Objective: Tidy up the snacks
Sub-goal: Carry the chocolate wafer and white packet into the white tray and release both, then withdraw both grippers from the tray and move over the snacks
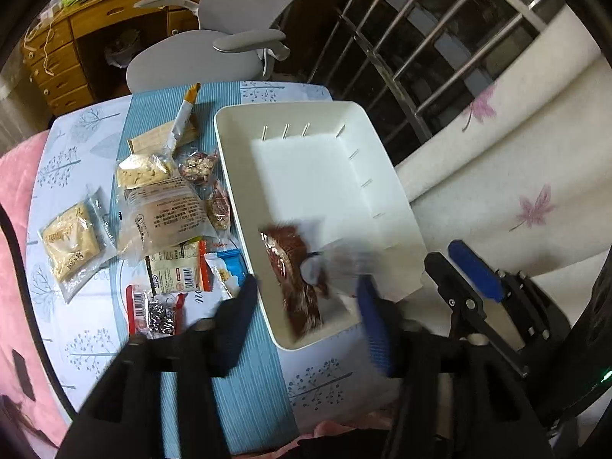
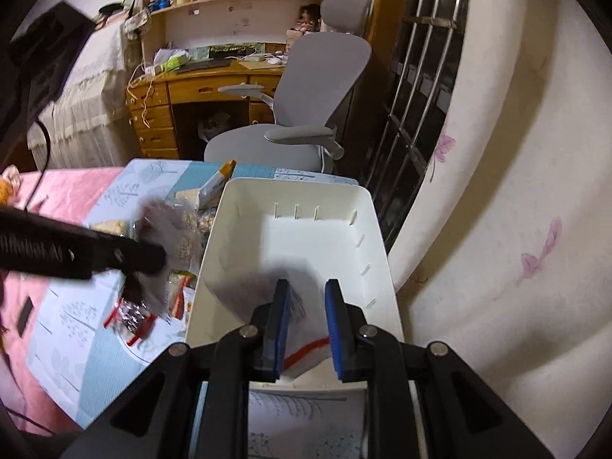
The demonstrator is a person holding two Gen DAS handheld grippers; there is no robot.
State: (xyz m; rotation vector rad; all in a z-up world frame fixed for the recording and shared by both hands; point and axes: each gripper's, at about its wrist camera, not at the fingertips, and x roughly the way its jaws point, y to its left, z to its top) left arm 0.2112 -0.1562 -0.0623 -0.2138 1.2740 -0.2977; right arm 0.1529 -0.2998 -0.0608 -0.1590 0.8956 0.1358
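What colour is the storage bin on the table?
The bin is plain white, seen best in the left wrist view.

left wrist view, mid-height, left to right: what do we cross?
Pink bedding → yellow cracker pack → large clear snack bag → white bin with a brown snack packet inside → white flowered curtain.

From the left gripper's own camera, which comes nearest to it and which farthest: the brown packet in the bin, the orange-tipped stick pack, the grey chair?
1. Brown packet: just ahead of the left gripper, at the white bin's near end.
2. Stick pack: at the table's far edge, left of the bin.
3. Grey chair: beyond the table.
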